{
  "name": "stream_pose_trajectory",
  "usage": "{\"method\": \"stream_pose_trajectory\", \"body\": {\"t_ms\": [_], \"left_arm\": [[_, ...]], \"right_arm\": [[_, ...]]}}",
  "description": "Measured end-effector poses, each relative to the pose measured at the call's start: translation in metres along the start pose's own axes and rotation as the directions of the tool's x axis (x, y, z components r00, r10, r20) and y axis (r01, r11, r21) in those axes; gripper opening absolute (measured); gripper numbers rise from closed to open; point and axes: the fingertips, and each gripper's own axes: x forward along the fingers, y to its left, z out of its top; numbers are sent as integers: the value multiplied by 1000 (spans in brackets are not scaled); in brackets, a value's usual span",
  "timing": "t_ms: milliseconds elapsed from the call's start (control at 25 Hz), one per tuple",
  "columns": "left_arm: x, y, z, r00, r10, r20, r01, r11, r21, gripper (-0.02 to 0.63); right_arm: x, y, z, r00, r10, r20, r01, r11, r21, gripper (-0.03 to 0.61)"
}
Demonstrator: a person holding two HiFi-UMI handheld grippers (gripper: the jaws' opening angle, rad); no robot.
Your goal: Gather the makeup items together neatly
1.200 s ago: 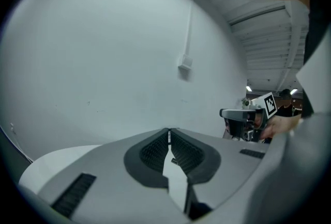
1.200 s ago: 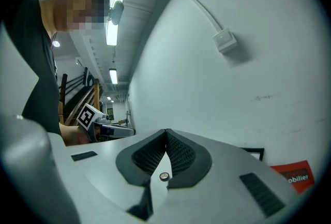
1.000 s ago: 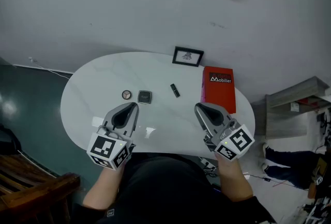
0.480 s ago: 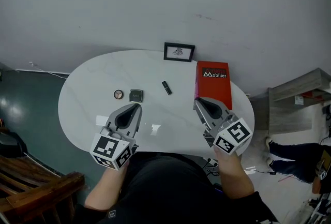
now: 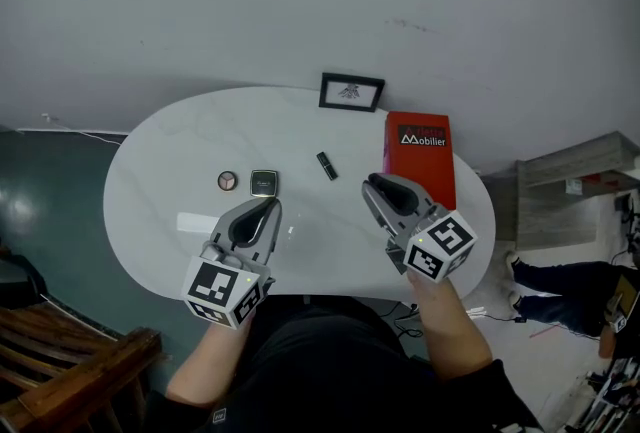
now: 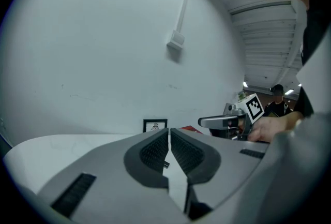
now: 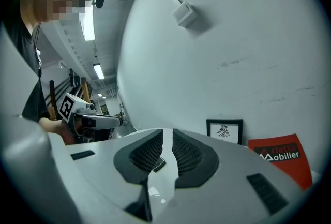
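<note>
On the white oval table (image 5: 160, 171) lie a small round compact (image 5: 228, 181), a dark square compact (image 5: 263, 183) and a short dark lipstick tube (image 5: 326, 166). My left gripper (image 5: 268, 207) hovers just in front of the square compact, jaws shut and empty. My right gripper (image 5: 371, 186) hangs to the right of the lipstick, shut with nothing in it. In the left gripper view the pads (image 6: 155, 148) meet, and the right gripper (image 6: 227, 121) shows beyond them. In the right gripper view a dark item (image 7: 159, 165) peeks between the fingers (image 7: 189, 153), only partly visible.
A black picture frame (image 5: 351, 92) stands at the table's far edge against the wall. A red book (image 5: 420, 156) lies at the right, just beyond my right gripper. A wooden chair (image 5: 70, 371) sits at lower left, grey shelving (image 5: 570, 191) at right.
Both grippers have come forward and lower over the table. The right one has shifted left, nearer the lipstick. The left one now sits just in front of the square compact.
</note>
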Motion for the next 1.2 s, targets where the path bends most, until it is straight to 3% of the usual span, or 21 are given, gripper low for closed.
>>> {"method": "stream_pose_trajectory", "body": {"t_ms": [120, 240, 280, 600, 920, 1200], "left_arm": [[2, 8, -7, 1000, -13, -15, 13, 1000, -5, 23], [8, 17, -18, 999, -28, -42, 27, 1000, -12, 23], [10, 19, -20, 998, -33, -46, 32, 999, -15, 25], [20, 41, -30, 997, -39, -60, 35, 997, -71, 23], [22, 63, -54, 995, -29, -99, 18, 994, -110, 23], [21, 64, -56, 993, -49, -103, 35, 990, -134, 25]], "right_arm": [[20, -1, -14, 998, 11, -58, -10, 1000, 9, 46], [44, -5, -30, 993, 25, -114, -21, 999, 31, 163], [51, -7, -36, 991, 26, -133, -22, 999, 34, 169], [93, -31, -84, 955, -25, -294, 35, 999, 30, 183], [115, -63, -128, 893, -143, -427, 162, 987, 10, 175], [130, -74, -157, 845, -174, -506, 200, 980, -3, 158]]}}
